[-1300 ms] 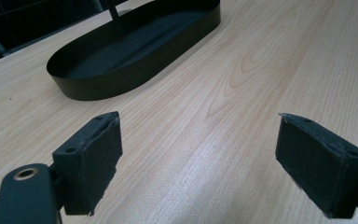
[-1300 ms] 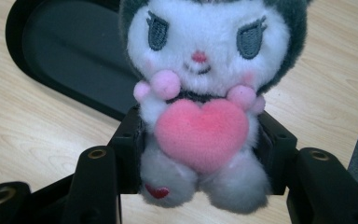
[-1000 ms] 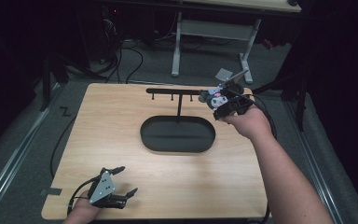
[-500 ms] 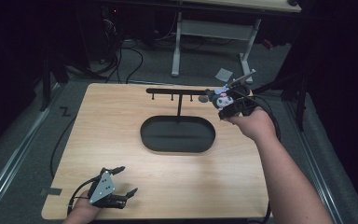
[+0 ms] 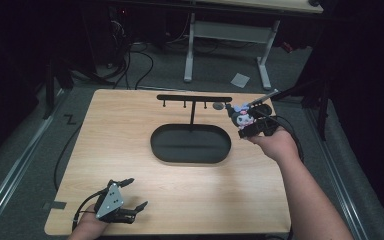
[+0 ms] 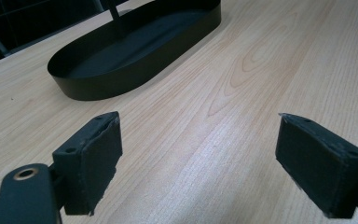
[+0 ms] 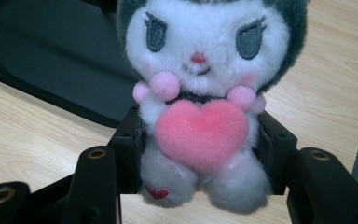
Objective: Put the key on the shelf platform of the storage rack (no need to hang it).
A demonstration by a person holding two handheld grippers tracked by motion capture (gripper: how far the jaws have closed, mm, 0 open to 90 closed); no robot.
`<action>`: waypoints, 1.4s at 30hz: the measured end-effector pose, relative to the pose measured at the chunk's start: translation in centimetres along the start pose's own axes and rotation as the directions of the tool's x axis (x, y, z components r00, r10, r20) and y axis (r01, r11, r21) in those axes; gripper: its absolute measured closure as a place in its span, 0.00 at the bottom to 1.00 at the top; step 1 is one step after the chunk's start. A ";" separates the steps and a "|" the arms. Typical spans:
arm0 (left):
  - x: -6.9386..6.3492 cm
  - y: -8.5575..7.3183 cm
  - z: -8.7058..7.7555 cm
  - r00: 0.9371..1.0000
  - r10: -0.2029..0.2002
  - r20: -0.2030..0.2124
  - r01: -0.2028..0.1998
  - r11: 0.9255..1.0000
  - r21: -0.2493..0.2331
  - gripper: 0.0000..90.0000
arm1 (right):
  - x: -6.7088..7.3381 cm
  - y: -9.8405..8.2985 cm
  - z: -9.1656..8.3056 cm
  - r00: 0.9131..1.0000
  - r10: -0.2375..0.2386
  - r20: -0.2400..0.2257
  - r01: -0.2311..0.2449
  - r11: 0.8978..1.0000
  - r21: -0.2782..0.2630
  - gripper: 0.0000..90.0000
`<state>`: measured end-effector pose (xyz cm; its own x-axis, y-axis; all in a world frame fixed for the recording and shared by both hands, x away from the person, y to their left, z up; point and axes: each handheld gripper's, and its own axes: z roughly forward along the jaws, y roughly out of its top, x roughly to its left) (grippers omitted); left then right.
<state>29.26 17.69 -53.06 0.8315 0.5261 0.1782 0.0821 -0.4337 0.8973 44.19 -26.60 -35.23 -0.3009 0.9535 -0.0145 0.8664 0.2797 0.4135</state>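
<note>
The left claw (image 5: 130, 197) rests released near the tabletop's (image 5: 130, 130) near-left corner. The right claw (image 5: 247, 122), near the far-right corner by the hook stand's (image 5: 194, 98) right end, clenches the plush toy (image 7: 200, 102) around its body; its soft body could slip or snag the bar.

Lab: cables (image 5: 130, 65), bare workbench (image 5: 130, 150)

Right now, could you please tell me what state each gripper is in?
Left gripper: open, nothing between its jaws, low over the table.
Right gripper: shut on the plush toy, near the black stand.
</note>
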 end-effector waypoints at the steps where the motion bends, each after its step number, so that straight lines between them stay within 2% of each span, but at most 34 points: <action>1: 0.0 0.0 0.0 1.000 0.000 0.001 0.000 1.000 0.000 0.17 | 0.0 -0.2 0.4 1.000 -0.001 0.004 0.001 1.000 0.001 0.52; 10: 0.0 0.0 0.0 1.000 -0.001 0.000 0.001 1.000 0.001 0.17 | 0.2 -0.6 2.6 1.000 0.000 0.005 0.000 1.000 0.016 0.52; 11: 0.0 0.0 0.0 1.000 0.000 -0.001 0.000 1.000 0.000 0.17 | 0.4 -0.6 3.1 1.000 -0.016 0.016 0.015 0.999 0.028 0.52; 17: 0.0 0.0 0.0 1.000 0.000 -0.002 0.000 1.000 -0.002 0.17 | 1.1 -0.8 4.4 1.000 -0.014 0.000 0.014 1.000 0.024 0.52; 21: 0.0 0.0 0.0 1.000 0.003 0.000 -0.003 1.000 0.000 0.17 | 1.6 -0.9 5.3 0.999 -0.028 0.016 0.027 0.999 0.025 0.51; 28: 0.0 0.0 0.0 1.000 0.000 -0.003 0.000 1.000 -0.002 0.17 | 2.2 -1.0 6.5 1.000 -0.022 0.005 0.022 1.000 0.019 0.51; 33: 0.0 0.0 0.0 1.000 0.000 -0.001 0.000 1.000 -0.001 0.17 | 2.6 -0.7 7.5 1.000 -0.022 0.013 0.022 1.000 0.006 0.48; 35: 0.0 0.0 0.0 1.000 0.000 -0.001 0.000 1.000 -0.002 0.17 | 2.5 -0.6 7.6 1.000 -0.023 0.011 0.023 1.000 0.011 0.41; 38: 0.0 0.0 0.0 1.000 -0.001 -0.002 0.001 1.000 -0.004 0.17 | 2.3 -0.4 7.9 1.000 0.002 0.009 -0.002 1.000 0.018 0.34; 42: 0.0 0.0 0.0 1.000 -0.001 -0.003 0.001 1.000 -0.005 0.17 | 2.3 -0.4 7.8 1.000 0.008 0.012 -0.009 1.000 0.015 0.33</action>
<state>29.24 17.70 -53.09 0.8300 0.5286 0.1780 0.0806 -0.4294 0.8995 46.29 -23.68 -42.52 -0.2888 0.9571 -0.0217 0.8750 0.2731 0.3996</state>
